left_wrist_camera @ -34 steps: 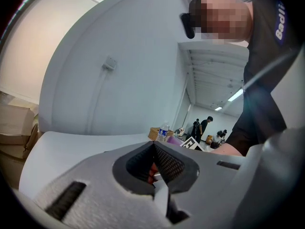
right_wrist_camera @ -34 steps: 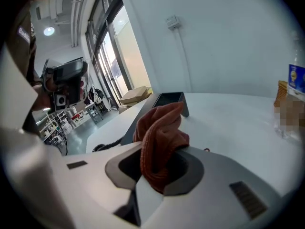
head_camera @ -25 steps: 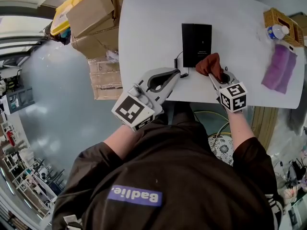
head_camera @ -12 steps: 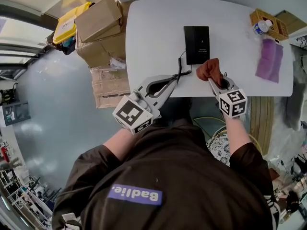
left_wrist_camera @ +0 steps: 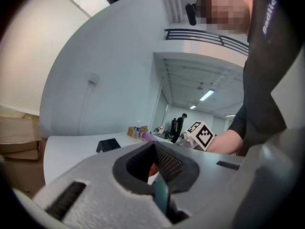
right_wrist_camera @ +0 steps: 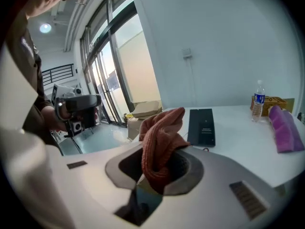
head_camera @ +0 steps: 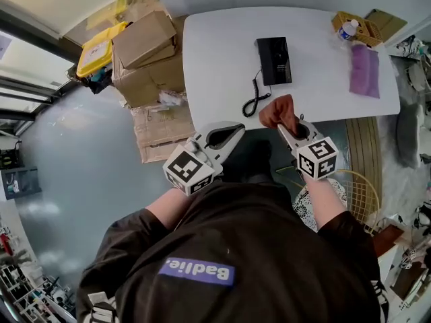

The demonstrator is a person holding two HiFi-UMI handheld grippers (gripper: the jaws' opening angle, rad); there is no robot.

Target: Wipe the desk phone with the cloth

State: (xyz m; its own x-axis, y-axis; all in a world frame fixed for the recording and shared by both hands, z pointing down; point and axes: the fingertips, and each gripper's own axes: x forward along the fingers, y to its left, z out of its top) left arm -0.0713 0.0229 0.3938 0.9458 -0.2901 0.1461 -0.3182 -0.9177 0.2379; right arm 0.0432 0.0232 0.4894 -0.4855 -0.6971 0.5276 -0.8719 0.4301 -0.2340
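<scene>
The black desk phone lies flat on the white table, its coiled cord trailing toward the front edge. My right gripper is shut on a rust-red cloth, which hangs bunched over the table's front edge, apart from the phone. From the right gripper view the cloth stands up between the jaws, with the phone beyond it. My left gripper is shut and empty, just off the front edge, left of the cord. From its own view the phone is far off.
A purple cloth lies at the table's right end, beside a wicker basket and a water bottle. Cardboard boxes and a yellow case are stacked left of the table. People stand far off in the room.
Both grippers have drawn back toward the person. The cloth has come away from the phone's near corner and now sits over the table's front edge.
</scene>
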